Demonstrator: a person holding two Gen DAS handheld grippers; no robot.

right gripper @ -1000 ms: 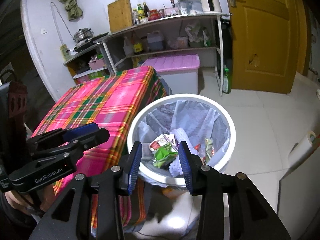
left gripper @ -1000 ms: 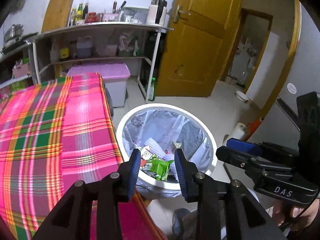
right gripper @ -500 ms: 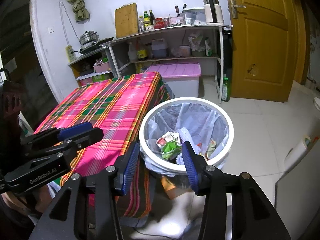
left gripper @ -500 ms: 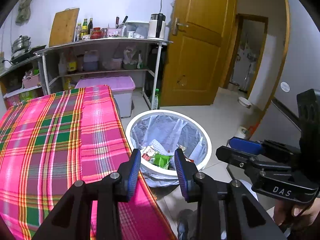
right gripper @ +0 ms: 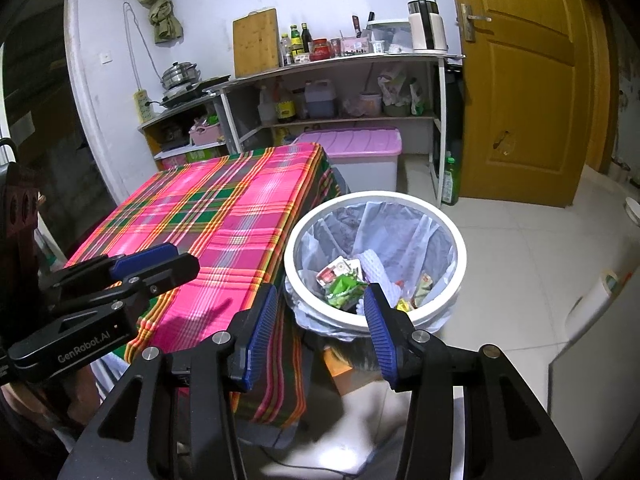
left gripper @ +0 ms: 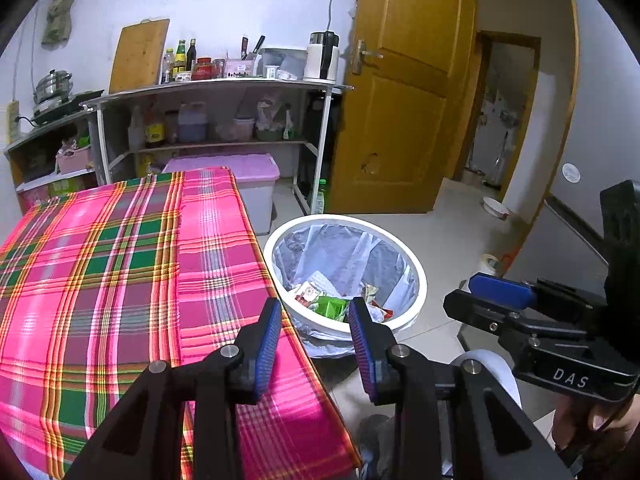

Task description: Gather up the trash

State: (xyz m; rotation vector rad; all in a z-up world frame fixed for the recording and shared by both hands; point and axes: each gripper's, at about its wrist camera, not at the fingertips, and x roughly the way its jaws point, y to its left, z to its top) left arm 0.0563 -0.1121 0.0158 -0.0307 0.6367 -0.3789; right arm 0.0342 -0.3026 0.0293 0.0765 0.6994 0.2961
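Observation:
A white trash bin (left gripper: 416, 280) with a clear liner stands on the floor beside the table. It holds a green wrapper (left gripper: 330, 306) and other packets. My left gripper (left gripper: 315, 308) hangs open and empty over the table's corner, short of the bin. In the right wrist view the bin (right gripper: 460, 256) and green wrapper (right gripper: 342, 286) lie ahead of my right gripper (right gripper: 320, 292), which is open with nothing between its fingers. Each gripper shows in the other's view: the right gripper (left gripper: 500, 292) at the right, the left gripper (right gripper: 160, 264) at the left.
The table wears a pink plaid cloth (left gripper: 120, 280) and its top is bare. Behind stand kitchen shelves (left gripper: 224, 84) with bottles, a purple-lidded storage box (left gripper: 240, 168) and a wooden door (left gripper: 400, 120). A paper roll (right gripper: 600, 292) lies on the tiled floor at right.
Both grippers have drawn back from the bin, which now looks smaller and farther away, with more of the table in view. The right jaws stand slightly wider.

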